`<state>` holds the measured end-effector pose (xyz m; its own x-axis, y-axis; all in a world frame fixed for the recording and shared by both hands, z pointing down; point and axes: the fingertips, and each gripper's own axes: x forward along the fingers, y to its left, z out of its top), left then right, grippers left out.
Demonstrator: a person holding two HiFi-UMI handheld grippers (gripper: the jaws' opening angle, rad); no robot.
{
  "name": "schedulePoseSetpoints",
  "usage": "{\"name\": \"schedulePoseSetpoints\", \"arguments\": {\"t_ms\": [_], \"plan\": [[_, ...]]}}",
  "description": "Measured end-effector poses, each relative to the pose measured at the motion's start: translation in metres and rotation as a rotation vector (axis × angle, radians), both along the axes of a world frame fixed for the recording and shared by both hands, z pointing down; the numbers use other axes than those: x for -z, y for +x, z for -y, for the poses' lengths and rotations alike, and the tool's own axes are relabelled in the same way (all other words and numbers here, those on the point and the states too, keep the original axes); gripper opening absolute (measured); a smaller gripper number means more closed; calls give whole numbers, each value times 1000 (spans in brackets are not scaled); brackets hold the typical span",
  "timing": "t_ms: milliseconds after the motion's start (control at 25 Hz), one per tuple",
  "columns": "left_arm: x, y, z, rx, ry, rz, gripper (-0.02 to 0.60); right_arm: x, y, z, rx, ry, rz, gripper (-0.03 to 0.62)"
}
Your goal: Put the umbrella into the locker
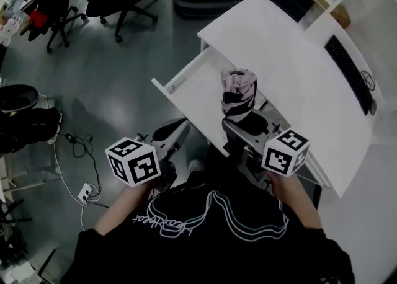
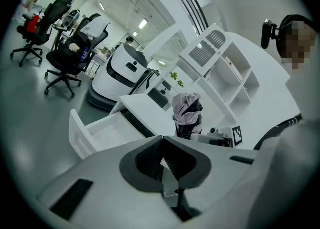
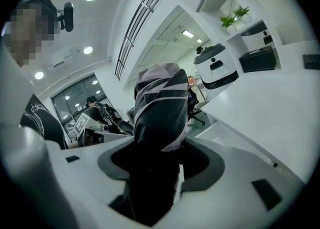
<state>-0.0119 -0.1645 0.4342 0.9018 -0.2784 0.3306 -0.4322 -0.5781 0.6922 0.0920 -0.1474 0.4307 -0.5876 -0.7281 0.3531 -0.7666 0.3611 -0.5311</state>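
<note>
Your right gripper (image 1: pixel 243 121) grasps the folded umbrella (image 1: pixel 239 93), long axis toward 12 o'clock, drawer (image 1: pixel 195 84) at its 9 o'clock; only the left gripper view shows your left gripper (image 2: pixel 161 145) clenched.

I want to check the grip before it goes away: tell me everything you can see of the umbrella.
The umbrella is folded short, black fabric with pale pink bands, loosely bunched at the top. It stands roughly upright, its dark lower end clamped between the jaws of the right gripper. It hangs in the air above the open white drawer by the desk; nothing else touches it.
</note>
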Motion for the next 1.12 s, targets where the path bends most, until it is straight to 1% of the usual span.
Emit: {"name": "schedulePoseSetpoints", "arguments": {"t_ms": [240, 440, 760, 960, 1120], "plan": [[-13, -1, 26, 52, -34, 9, 5, -30, 2, 36, 59, -58, -72, 247], [-31, -8, 41, 92, -63, 24, 5, -65, 1, 61, 109, -103, -196, 247], [-55, -20, 57, 167, -120, 40, 5, -124, -5, 86, 169, -215, -259, 247], [-67, -23, 69, 198, -141, 48, 5, -163, -3, 103, 187, -279, -306, 247], [-80, -25, 68, 219, -172, 54, 5, -194, 0, 106, 202, -330, -343, 247]]}}
